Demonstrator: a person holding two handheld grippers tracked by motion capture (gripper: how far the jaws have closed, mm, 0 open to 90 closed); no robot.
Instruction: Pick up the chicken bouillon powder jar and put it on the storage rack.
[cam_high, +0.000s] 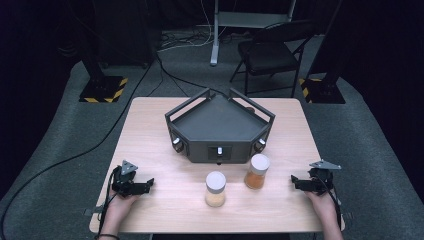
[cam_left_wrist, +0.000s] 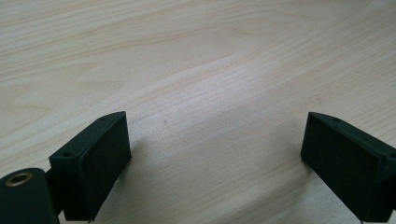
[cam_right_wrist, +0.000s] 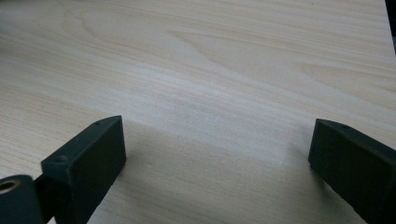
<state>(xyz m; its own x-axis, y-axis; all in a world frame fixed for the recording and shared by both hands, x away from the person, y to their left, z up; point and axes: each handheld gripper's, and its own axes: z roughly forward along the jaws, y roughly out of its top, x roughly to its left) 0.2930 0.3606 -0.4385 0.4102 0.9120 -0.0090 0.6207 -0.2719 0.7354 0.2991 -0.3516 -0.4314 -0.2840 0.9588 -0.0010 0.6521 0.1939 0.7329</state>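
Two grippers, left gripper (cam_high: 148, 184) and right gripper (cam_high: 294, 181), rest low on the wooden table (cam_high: 155, 125), jaws spread wide, nothing between them. Two white-lidded spice jars stand between: pale-filled jar (cam_high: 215, 189), orange-filled jar (cam_high: 257, 171). One dark angular tray (cam_high: 217, 122) sits just behind them.

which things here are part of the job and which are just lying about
Part of the job:
- pale jar, white lid, nearest the left tongs
- orange jar, white lid, nearest the right tongs
- dark tray behind the jars, likely where they go
- both tongs, open and empty, resting on the table

Lying about:
- folding chair
- floor cables
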